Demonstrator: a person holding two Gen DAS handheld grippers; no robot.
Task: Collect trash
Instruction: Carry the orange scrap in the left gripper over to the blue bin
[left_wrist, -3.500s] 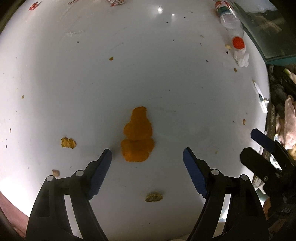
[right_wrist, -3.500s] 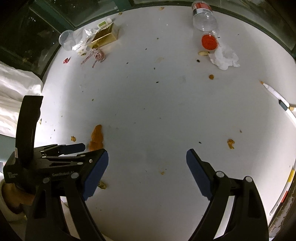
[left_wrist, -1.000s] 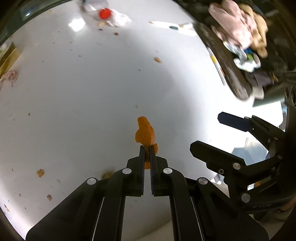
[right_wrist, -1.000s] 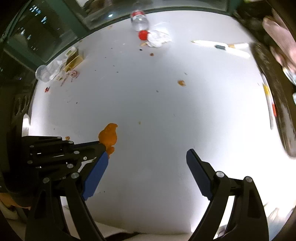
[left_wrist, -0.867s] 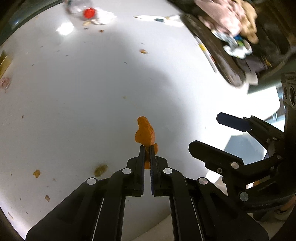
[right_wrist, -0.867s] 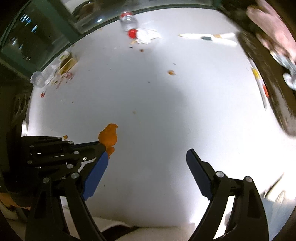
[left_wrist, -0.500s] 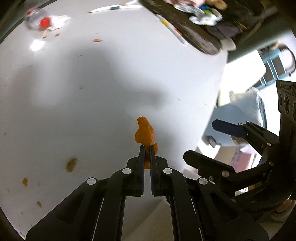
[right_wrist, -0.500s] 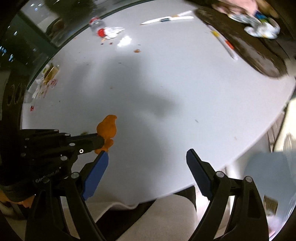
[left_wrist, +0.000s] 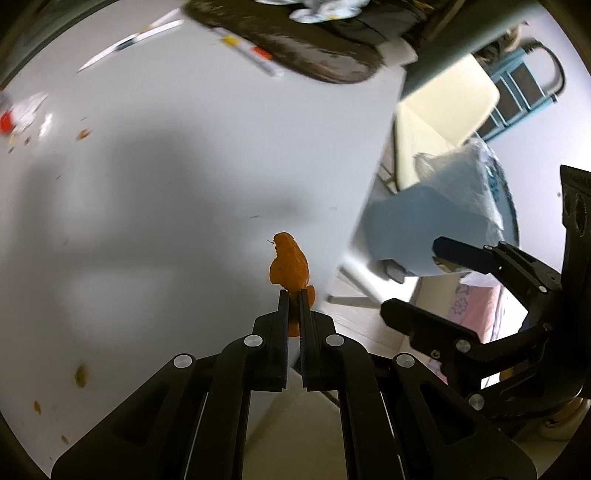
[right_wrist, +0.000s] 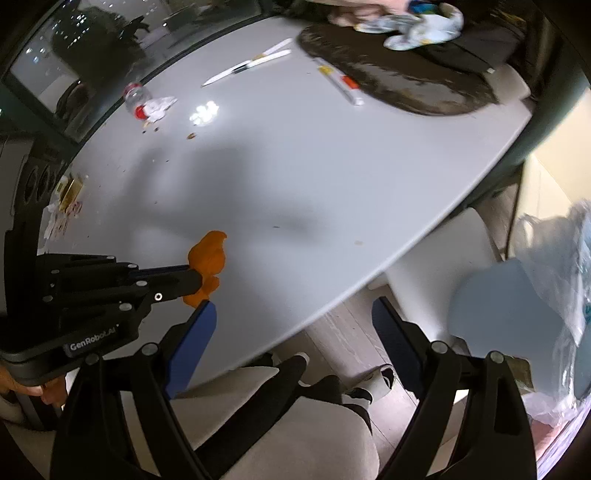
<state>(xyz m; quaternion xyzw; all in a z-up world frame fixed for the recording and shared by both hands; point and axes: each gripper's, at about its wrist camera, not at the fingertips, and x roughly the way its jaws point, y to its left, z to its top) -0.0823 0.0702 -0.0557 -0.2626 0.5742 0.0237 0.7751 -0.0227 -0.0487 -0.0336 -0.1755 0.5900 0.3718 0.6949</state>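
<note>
Here the orange peel (left_wrist: 289, 263) is pinched by its lower end between the 2 fingers of the left gripper (left_wrist: 293, 295), whose jaws are nearly together on it. The peel stands up past the fingertips and hangs in the air above the white table (left_wrist: 155, 177), close to the table's near edge. From the right wrist view the same peel (right_wrist: 207, 258) sticks out of the left gripper (right_wrist: 199, 282) just beside the right gripper's blue-padded finger (right_wrist: 192, 341).

The right gripper (right_wrist: 291, 314) holds nothing; its jaws stand wide, with the table edge and the floor showing between them. In the left wrist view it appears at the right (left_wrist: 413, 280), over the gap beside the table.

Off the table's edge stands a bin lined with a pale blue bag (left_wrist: 443, 221), and a cream chair (left_wrist: 443, 107) is behind it. On the far part of the table lie a bottle with a red cap (right_wrist: 135, 99), a crumpled tissue (right_wrist: 160, 105), 2 white pens (right_wrist: 255, 64), a marker (right_wrist: 341, 85) and a dark oval tray (right_wrist: 399, 85). Small crumbs (left_wrist: 80, 374) dot the surface. Below the grippers a person's legs (right_wrist: 295, 435) show in light trousers.
</note>
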